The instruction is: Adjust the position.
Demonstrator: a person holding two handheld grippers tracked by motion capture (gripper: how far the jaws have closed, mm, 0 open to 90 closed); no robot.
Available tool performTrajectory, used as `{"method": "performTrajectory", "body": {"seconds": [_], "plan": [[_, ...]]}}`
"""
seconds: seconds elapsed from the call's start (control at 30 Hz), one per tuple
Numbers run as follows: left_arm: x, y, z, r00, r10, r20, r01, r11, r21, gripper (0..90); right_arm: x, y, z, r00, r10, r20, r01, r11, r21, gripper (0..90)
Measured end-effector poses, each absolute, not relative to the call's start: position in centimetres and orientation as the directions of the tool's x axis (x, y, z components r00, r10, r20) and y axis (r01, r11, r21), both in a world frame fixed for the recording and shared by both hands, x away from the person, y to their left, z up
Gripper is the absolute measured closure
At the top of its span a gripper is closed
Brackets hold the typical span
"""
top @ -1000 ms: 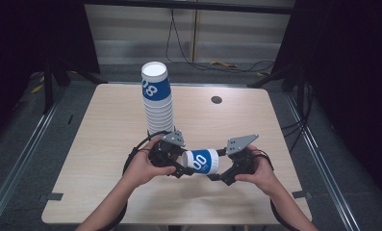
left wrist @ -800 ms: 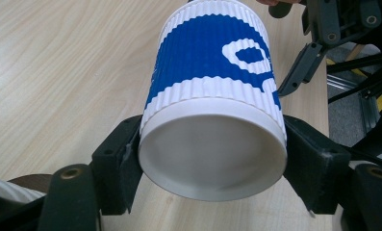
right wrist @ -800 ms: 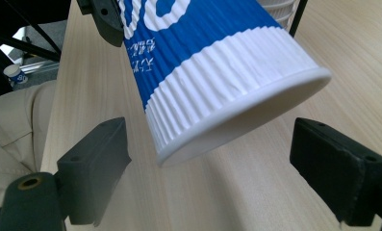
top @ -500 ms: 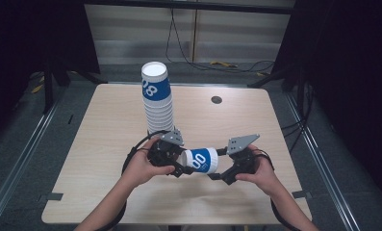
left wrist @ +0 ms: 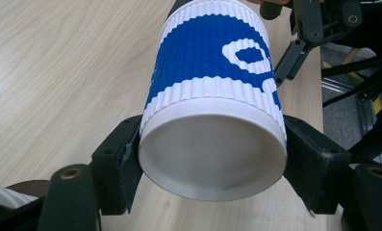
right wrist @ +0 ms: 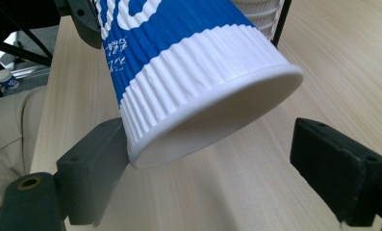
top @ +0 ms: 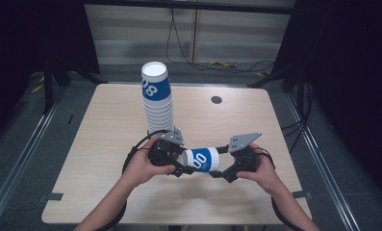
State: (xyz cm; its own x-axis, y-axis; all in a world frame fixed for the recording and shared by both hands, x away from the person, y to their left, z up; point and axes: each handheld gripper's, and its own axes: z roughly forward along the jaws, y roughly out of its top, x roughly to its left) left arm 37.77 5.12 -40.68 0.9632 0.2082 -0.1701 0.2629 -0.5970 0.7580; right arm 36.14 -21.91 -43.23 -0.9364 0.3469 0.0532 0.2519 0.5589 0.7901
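My left tool [top: 179, 163] clamps the base of the blue-and-white cup [top: 201, 160] lying level above the surface [top: 107, 144] at lower centre, right tool [top: 225, 169] spread around its rim, one pad touching; close squarely, without crushing.

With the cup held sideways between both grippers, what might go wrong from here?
The left gripper pinches the thin paper cup at its narrow end; a harder squeeze may dent it. The right gripper stands open around the rim, one side clear, so it bears nothing yet. A sideways swing could topple the tall cup stack close behind.
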Motion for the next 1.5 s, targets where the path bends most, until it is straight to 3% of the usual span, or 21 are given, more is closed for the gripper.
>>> {"method": "performTrajectory", "body": {"seconds": [0.8, 1.5], "plan": [[37.8, 5.2, -41.2, 0.962, 0.188, -0.197, 0.271, -0.582, 0.767, 29.1, 36.4, -20.8, -43.4, -0.95, 0.305, 0.061, 0.233, 0.567, 0.79, 9.9], [37.8, 4.8, -41.5, 0.967, 0.174, -0.185, 0.253, -0.605, 0.755, 29.0, 36.2, -21.0, -43.0, -0.957, 0.291, 0.01, 0.197, 0.621, 0.759, 14.2]]}}
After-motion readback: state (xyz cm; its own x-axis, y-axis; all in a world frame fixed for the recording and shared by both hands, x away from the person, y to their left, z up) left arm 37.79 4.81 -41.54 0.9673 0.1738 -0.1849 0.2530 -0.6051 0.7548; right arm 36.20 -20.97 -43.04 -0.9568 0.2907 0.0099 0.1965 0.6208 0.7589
